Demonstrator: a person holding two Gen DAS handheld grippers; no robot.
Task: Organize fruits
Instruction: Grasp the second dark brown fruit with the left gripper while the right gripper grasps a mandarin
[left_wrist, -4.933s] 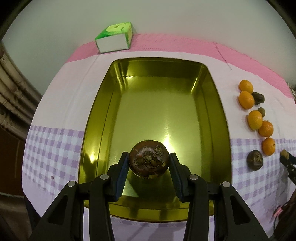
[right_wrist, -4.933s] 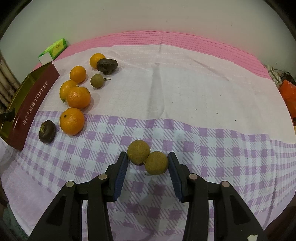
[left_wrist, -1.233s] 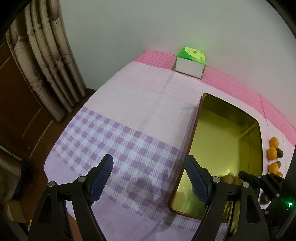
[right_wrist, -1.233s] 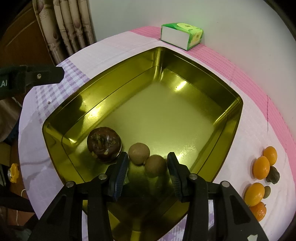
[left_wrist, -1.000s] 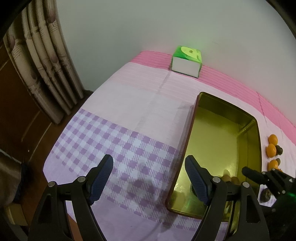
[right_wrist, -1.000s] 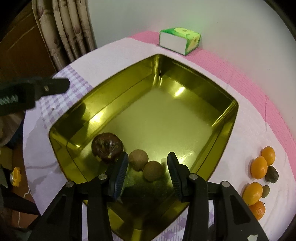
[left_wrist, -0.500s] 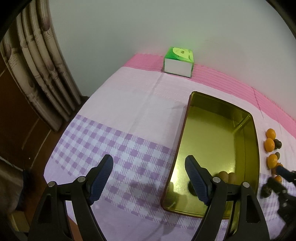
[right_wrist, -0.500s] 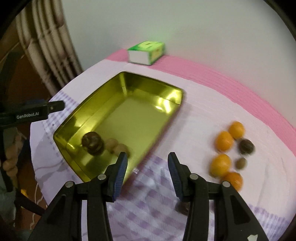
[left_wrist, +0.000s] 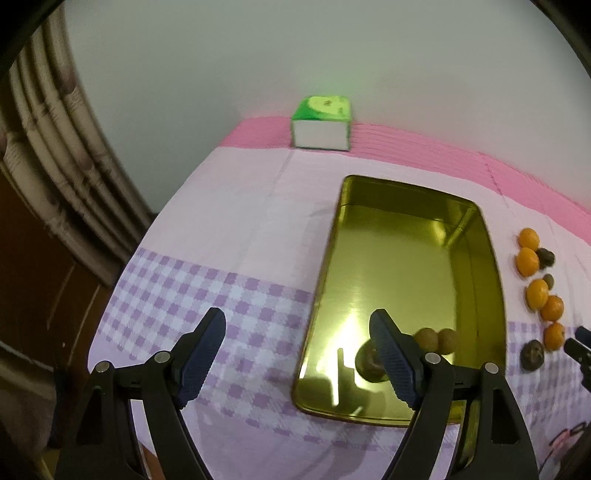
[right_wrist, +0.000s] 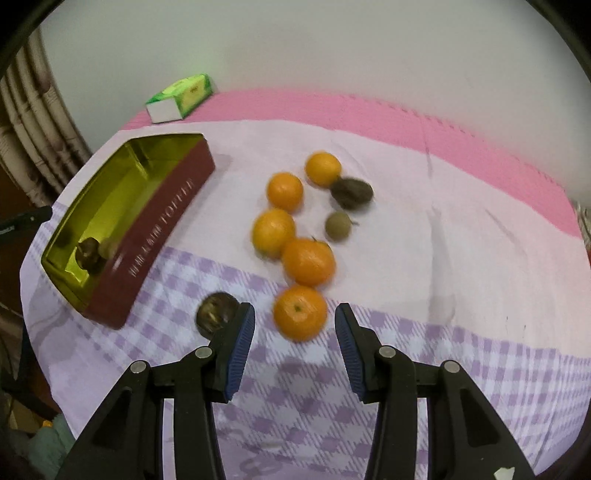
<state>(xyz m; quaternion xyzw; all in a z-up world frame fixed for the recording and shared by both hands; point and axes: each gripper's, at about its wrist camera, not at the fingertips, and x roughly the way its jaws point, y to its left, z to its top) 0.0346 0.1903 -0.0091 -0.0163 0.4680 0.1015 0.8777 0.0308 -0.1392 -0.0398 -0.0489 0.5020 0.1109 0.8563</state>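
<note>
Hand-held gripper (right_wrist: 294, 343) over round orange (right_wrist: 300, 312)

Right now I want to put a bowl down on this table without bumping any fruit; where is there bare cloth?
Free: the cloth left of the gold tin, up to the green box, and the wide stretch right of the oranges. Crowded: the cluster between the tin's red side and that stretch, where the open right gripper hovers.

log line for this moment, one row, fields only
stage: fetching next fruit | tin: one dark fruit, two tan fruits | left claw: open, empty | right claw: open, empty, above nearest orange
</note>
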